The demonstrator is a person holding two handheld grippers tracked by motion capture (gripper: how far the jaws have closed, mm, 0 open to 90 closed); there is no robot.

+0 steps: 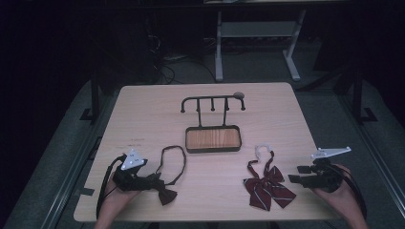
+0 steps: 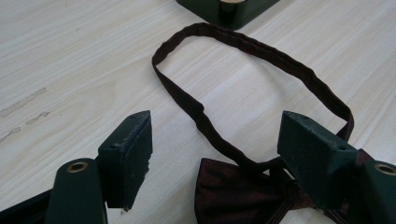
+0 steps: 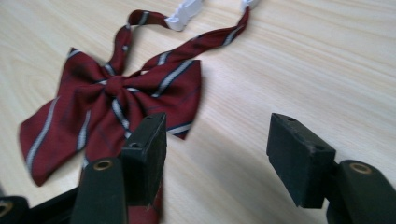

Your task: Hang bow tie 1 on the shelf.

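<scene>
Left gripper [image 1: 157, 180] spread over the dark bow tie [image 1: 167, 194] near the counter's [image 1: 143, 109] front-left corner; right gripper [image 1: 292, 174] spread beside the striped bow tie [image 1: 267, 188], front-right.

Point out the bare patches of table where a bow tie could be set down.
Bare: the table left of the hook stand; the strip between the dark bow tie and the striped bow tie; right of the tray. Crowded: both front corners, by each tie and claw.
</scene>
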